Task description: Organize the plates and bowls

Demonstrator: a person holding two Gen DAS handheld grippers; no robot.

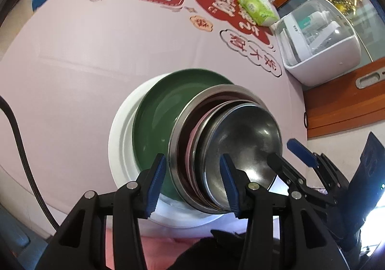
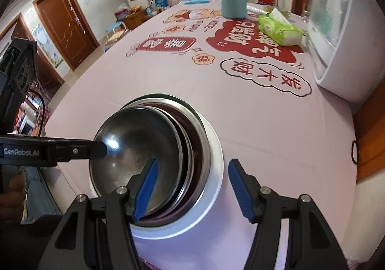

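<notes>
**Nested stack complete on table; both grippers standing off**

Stack sits on the pink printed tablecloth (image 2: 240, 113), near the table's front edge. Order, bottom up: white plate (image 1: 120, 140), green plate (image 1: 154, 111), large steel bowl (image 1: 179, 140), small steel bowl (image 1: 243, 140). A pinkish layer shows between the two steel bowls; cannot tell whether it is another dish or a reflection.

Left gripper (image 1: 191, 183): jaws partly open, nothing clamped. The stack lies directly ahead and below; the steel bowls' near rims fall in the gap between the blue pads, but contact is not evident.

Right gripper (image 2: 192, 188): jaws partly open, holding nothing. Its left pad overlaps the small bowl's interior in view, its right pad sits outside the white plate's rim.

Both grippers pitch steeply downward, flanking the stack from opposite sides, about equally near. The stack's axis is vertical; no long axis to align to.

Bystanders, well apart: tissue pack (image 2: 279, 29), teal canister (image 2: 233, 4), white lidded container (image 2: 346, 36).
</notes>
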